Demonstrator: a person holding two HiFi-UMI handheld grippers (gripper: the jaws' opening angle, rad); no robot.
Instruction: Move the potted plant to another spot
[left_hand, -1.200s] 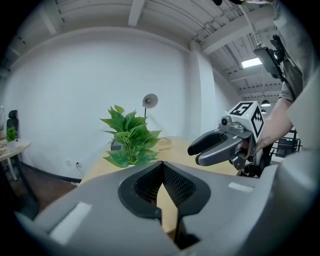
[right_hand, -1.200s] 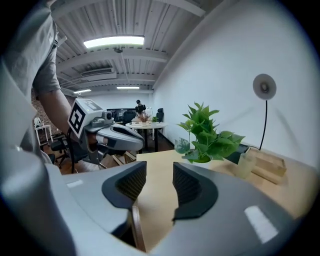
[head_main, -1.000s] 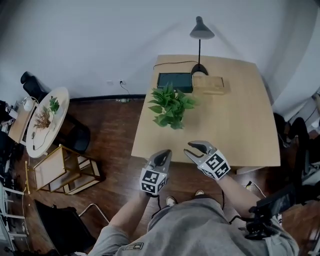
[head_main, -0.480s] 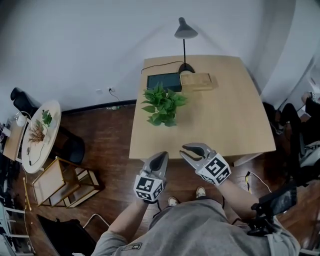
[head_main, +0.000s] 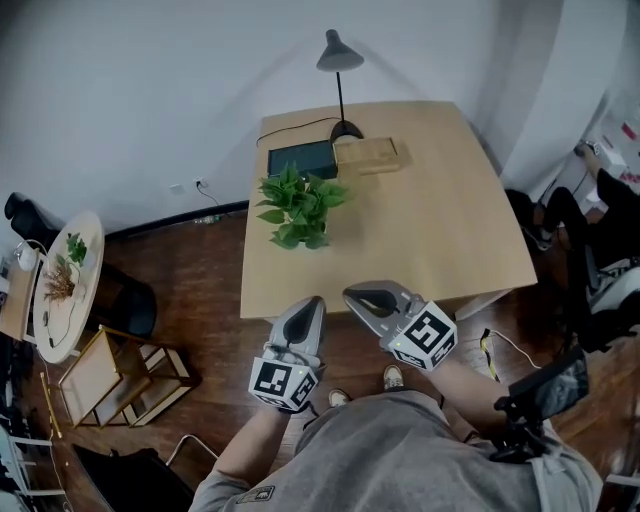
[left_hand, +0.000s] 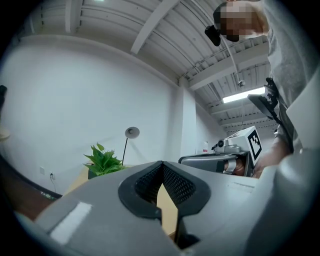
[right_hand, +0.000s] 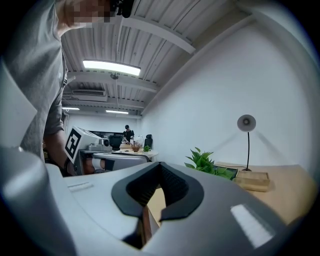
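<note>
My left claw and right claw are both closed and empty, held just off the table's near edge. The plant stands well ahead, upright, on the table's left side, nearer my left claw.

We see soft, even light. A ceiling strip light glares; both gripper views warp and darken at their edges.

Pale matt wood worktop, dark wooden plank floor with a faint sheen, smooth grey plastic left tongs and right tongs (black pads finely ribbed), pale wooden box, leafy potted plant
</note>
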